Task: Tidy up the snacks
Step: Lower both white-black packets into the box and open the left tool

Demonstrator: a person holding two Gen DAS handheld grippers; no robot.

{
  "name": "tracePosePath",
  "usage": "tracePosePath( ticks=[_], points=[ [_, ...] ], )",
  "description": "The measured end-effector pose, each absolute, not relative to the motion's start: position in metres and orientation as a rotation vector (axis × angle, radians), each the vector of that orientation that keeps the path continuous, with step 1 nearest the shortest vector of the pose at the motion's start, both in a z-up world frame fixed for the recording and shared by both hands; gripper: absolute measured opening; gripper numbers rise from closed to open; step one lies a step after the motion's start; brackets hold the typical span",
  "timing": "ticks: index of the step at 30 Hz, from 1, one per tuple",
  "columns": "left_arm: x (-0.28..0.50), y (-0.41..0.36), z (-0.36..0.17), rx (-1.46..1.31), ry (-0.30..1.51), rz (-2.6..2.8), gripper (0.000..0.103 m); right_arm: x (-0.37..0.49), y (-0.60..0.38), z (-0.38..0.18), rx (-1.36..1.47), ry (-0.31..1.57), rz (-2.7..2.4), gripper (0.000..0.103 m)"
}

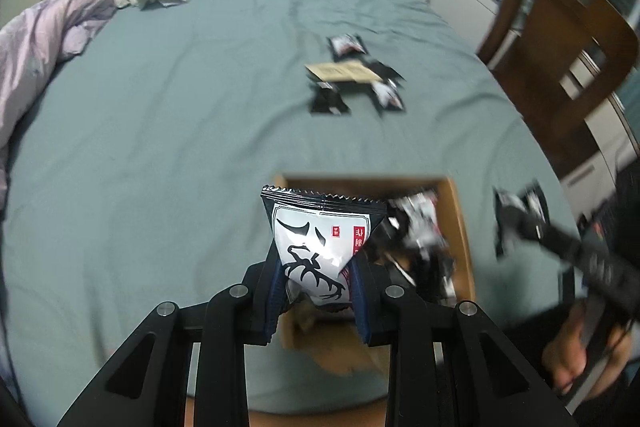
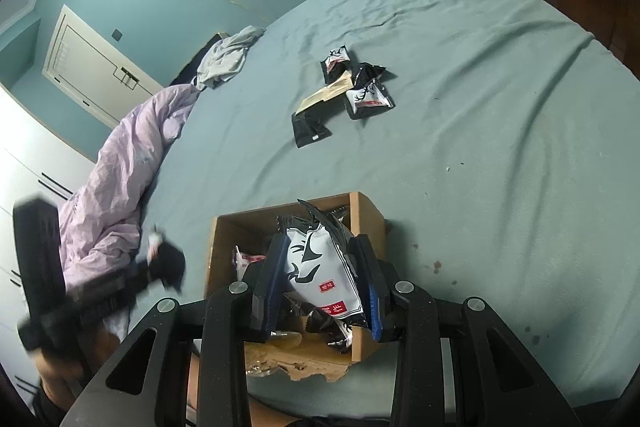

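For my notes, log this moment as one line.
left gripper: holds snack packet | right gripper: holds snack packet above box | loose packets on bed

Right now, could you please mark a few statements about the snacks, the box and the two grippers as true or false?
1. The left gripper is shut on a snack packet. True.
2. The right gripper is empty. False: it holds another packet over the cardboard box.
3. The box has nothing in it. False: packets already lie inside.
4. Loose packets lie on the bed sheet beyond the box. True.
5. The sheet is red. False: it is blue-green.
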State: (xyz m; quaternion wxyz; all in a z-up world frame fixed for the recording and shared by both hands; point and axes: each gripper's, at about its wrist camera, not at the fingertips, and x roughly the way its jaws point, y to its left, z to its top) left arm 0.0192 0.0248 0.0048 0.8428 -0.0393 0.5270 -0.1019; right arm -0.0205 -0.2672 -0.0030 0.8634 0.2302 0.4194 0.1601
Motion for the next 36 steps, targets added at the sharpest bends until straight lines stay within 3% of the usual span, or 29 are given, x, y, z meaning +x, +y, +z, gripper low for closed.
tracePosePath(
  ticks=[5,19,23,30,36],
  points=[
    [0.006,0.021,-0.029,-0.099,1.172,-0.249,0.029,-0.017,-0.255,-0.005,0.425,0.910,0.316,0.032],
    [0.020,0.001,-0.058,-0.032,1.230,-0.271,0.031,0.004,-0.244,-0.015,0.390,0.954,0.307,0.032],
    [0.026,-0.004,-0.061,-0.008,1.240,-0.291,0.037,0.008,-0.242,-0.017,0.395,0.966,0.296,0.032],
    [0.023,0.006,-0.037,-0.060,1.157,-0.282,0.061,0.004,-0.233,-0.015,0.348,0.957,0.287,0.032],
    [0.019,0.019,-0.017,-0.004,1.061,-0.169,0.062,-0.007,-0.202,-0.012,0.185,0.953,0.317,0.032]
  ],
)
